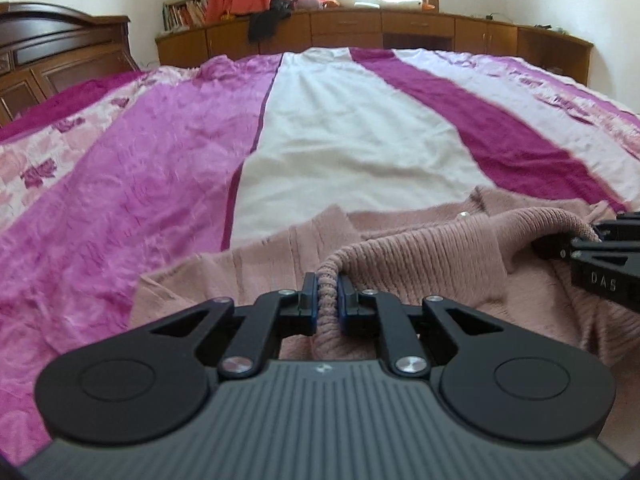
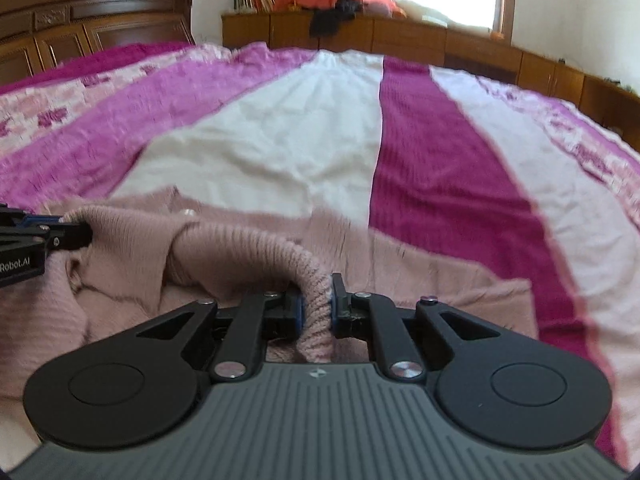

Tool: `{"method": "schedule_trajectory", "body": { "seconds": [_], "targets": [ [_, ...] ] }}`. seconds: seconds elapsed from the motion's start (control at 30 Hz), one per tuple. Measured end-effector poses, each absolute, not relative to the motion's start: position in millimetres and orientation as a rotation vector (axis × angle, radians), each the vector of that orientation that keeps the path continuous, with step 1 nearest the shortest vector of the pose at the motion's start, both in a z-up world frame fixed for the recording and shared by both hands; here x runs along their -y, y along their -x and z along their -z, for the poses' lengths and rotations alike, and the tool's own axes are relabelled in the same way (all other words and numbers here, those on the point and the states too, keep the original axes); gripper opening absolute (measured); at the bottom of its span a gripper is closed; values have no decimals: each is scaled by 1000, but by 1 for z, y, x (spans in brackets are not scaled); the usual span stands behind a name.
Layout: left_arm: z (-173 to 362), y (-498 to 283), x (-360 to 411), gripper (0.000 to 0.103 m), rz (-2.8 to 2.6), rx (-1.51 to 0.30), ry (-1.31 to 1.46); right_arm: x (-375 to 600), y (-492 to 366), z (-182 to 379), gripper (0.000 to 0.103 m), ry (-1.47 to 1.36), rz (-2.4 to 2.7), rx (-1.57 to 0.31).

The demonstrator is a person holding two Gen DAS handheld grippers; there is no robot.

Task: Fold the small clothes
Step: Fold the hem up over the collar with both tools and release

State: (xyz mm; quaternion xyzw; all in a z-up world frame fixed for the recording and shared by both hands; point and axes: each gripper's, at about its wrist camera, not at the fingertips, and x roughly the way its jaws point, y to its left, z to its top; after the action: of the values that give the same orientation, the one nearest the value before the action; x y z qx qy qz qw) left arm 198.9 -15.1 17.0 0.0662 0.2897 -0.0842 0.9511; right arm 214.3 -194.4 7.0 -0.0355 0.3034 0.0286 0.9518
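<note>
I log the bed first: a wide bedspread of magenta, pale pink and cream stripes [image 1: 352,120] fills both views, with a dark carved wooden headboard [image 1: 60,48] at the left and a low run of brown wooden cabinets [image 1: 420,28] along the far wall under the window.

On the near edge of the bedspread lies the dusty-pink ribbed knit sweater [image 1: 420,256], partly spread flat and partly lifted into a raised fold. Its flat part extends toward the cream stripe; its ribbed hem arches up between my two tools.

Left black two-finger gripper [image 1: 328,290]: held low and level over the sweater, pointing across the bed toward the cabinets. Jaws clenched on a bunched cord of the ribbed hem, which passes straight through the gap and hangs back toward the body of the tool.

Right black two-finger gripper [image 2: 316,294]: same low, level pose, just beside the left one. Jaws clamped on a thicker roll of the same ribbed edge, which curves up and leftward from the pads.

In each wrist view the other tool shows at the frame edge, its tip touching the knit.
</note>
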Motion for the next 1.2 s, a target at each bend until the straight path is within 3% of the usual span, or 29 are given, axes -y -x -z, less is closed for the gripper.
{"method": "schedule_trajectory", "body": {
  "seconds": [0.13,0.3,0.43,0.53,1.1,1.2],
  "targets": [
    [-7,-204,15,14,172,-598,-132,193,-221,7,14,63,-57,-628],
    [-12,-204,10,23,159,-616,-92,196,-220,7,32,37,-49,-626],
    [-25,-195,4,32,152,-617,-85,205,-208,-2,54,-27,-36,-626],
    [-36,-183,1,32,158,-600,-99,214,-193,-11,60,-61,-47,-622],
    [-67,-114,-14,33,189,-592,-145,242,-98,-48,69,-72,-59,-551],
    [-63,-105,-8,40,226,-601,-174,239,-87,-46,70,-42,-86,-556]
  ]
}}
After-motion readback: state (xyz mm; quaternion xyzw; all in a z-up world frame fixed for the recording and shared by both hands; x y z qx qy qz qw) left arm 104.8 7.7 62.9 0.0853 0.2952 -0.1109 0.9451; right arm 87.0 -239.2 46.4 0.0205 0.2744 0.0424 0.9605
